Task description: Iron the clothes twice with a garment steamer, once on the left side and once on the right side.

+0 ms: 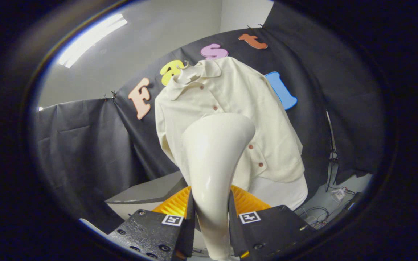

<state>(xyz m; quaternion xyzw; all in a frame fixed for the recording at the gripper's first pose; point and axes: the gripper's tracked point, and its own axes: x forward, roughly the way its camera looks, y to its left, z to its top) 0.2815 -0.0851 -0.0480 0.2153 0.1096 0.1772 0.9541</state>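
A cream button-up shirt [230, 105] hangs on a hanger [187, 72] against the black booth wall, its collar up and brown buttons running down the front. My gripper [212, 214] is shut on the glossy white garment steamer [214, 159], both fingers [189, 214] pressing its handle. The steamer's wide head rises ahead of the fingers and overlaps the shirt's lower middle, beside the button row. Whether the head touches the cloth I cannot tell.
A grey table surface [151, 190] lies below the shirt to the left. Cables [318, 214] and a stand pole [330, 145] sit to the right of the shirt. Black cloth [82, 145] walls the booth behind.
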